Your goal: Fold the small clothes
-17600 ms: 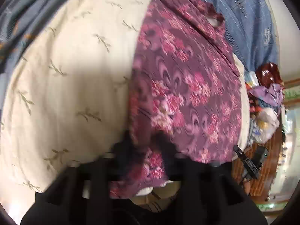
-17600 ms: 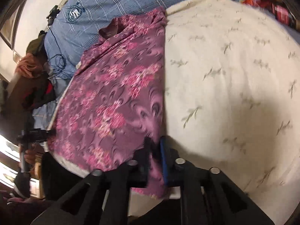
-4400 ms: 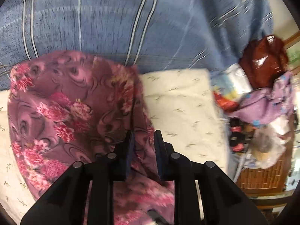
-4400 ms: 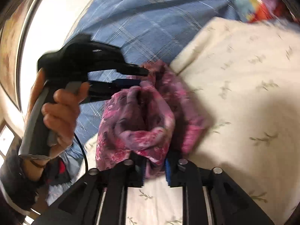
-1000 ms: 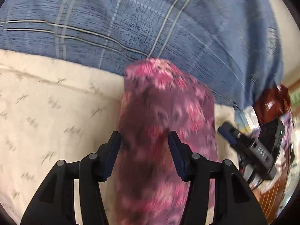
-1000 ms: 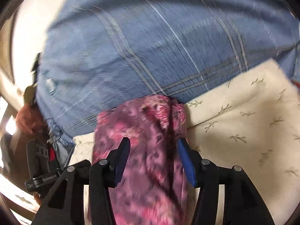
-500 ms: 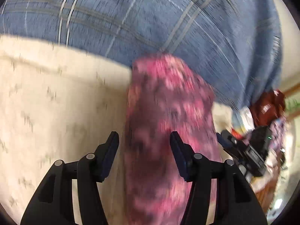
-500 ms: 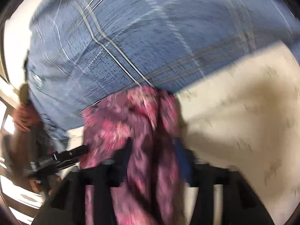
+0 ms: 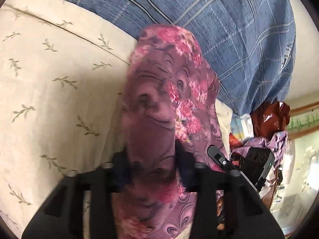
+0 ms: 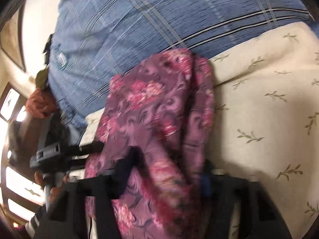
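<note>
A purple garment with pink flowers (image 9: 165, 91) lies folded into a narrow bundle on the cream leaf-print sheet (image 9: 49, 91). It also shows in the right wrist view (image 10: 157, 109). My left gripper (image 9: 150, 159) straddles the near end of the bundle, its jaws wide around the cloth and not pinching it. My right gripper (image 10: 167, 171) straddles the same bundle from the other side, its jaws also wide around the folds. The right gripper shows in the left wrist view (image 9: 221, 161), and the left gripper in the right wrist view (image 10: 65, 153).
A blue plaid blanket (image 9: 219, 20) lies just beyond the bundle's far end, also in the right wrist view (image 10: 139, 20). Clutter with a brown shiny bag (image 9: 269, 117) and lilac cloth (image 9: 265, 141) sits off the bed's right edge.
Both grippers have pushed in closer along the bundle, so the cloth now fills the gap between each pair of jaws. The bundle stays on the sheet near the blanket.
</note>
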A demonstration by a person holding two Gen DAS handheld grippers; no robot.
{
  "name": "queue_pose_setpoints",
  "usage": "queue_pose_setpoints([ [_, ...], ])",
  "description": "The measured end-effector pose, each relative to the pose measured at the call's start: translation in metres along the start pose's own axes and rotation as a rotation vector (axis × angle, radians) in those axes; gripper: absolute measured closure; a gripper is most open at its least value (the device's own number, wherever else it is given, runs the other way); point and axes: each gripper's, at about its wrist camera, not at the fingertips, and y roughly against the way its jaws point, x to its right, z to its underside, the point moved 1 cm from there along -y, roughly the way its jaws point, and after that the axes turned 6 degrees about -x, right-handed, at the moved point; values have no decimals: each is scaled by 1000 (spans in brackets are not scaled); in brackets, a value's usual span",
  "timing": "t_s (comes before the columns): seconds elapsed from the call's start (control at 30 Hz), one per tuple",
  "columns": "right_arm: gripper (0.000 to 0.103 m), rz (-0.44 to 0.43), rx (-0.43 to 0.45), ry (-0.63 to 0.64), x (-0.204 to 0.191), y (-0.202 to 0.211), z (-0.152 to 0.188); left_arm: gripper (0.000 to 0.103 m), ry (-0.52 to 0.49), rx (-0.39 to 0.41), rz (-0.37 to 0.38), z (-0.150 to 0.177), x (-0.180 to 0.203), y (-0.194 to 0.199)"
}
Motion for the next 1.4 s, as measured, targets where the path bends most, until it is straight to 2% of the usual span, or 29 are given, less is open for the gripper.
queue_pose_setpoints([
  [0.13, 78, 64, 45, 33, -23, 11, 9, 80, -50, 29, -7, 10, 12, 14],
  [0.37, 78, 43, 88, 46, -65, 38, 29, 80, -82, 51, 33, 43, 7, 75],
  [0.5, 78, 26, 95, 97, -107, 45, 58, 80, -118, 91, 25, 73, -4, 115],
  [0.67, 78, 22, 68, 166, -157, 30, 95, 80, -133, 127, 4, 109, -30, 158],
  [0.9, 78, -1, -4, 165, -173, -5, 154, 80, -98, 107, -33, 148, -91, 169],
  [0.97, 77, 28, -31, 172, -169, -19, 167, 79, -83, 92, -62, 152, -110, 161],
  [1.03, 71, 75, -49, 182, -164, -28, 176, 76, -73, 78, -74, 153, -123, 152],
  [1.1, 54, 98, -55, 156, -155, -27, 178, 75, -85, 79, -63, 153, -126, 155],
  [1.17, 54, 98, -39, 130, -149, -14, 172, 75, -115, 87, -71, 152, -121, 167],
  [1.2, 50, 106, -20, 120, -149, -6, 169, 75, -132, 100, -77, 152, -117, 174],
  [1.23, 50, 131, 14, 117, -150, 4, 164, 75, -170, 135, -98, 150, -106, 183],
  [1.27, 50, 166, 66, 137, -157, 14, 156, 76, -210, 168, -126, 148, -95, 187],
  [1.33, 50, 165, 115, 209, -175, 21, 143, 76, -285, 221, -150, 141, -73, 192],
  [1.4, 53, 172, 125, 304, -198, 12, 131, 76, -346, 250, -156, 127, -49, 188],
])
